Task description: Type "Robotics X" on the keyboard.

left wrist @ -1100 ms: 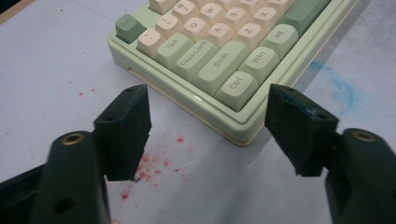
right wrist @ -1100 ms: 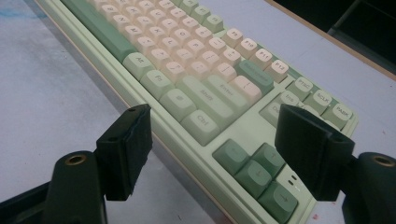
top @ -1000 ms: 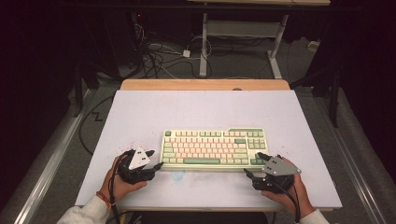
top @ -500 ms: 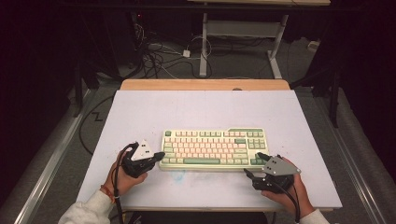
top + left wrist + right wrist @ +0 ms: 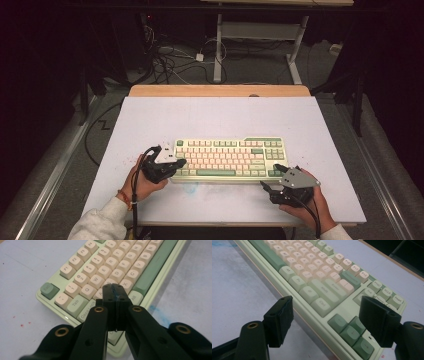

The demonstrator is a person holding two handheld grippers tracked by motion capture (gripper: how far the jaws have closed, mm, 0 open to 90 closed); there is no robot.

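With the cream-and-green plastic keyboard [image 5: 228, 159] mid-table, your left gripper [image 5: 115, 293], jaws just closed empty, hovers over its left-hand keys; your right gripper [image 5: 325, 315] waits open at its right end, no key visibly pressed yet.

The left gripper [image 5: 116, 293] now has its jaws closed together with nothing between them, and it sits over the left end of the keyboard [image 5: 227, 159], closer than one second before.

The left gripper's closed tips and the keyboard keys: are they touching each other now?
Cannot tell. In the left gripper view the shut left gripper hides the keys of the keyboard under its tips, so neither contact nor gap shows plainly.
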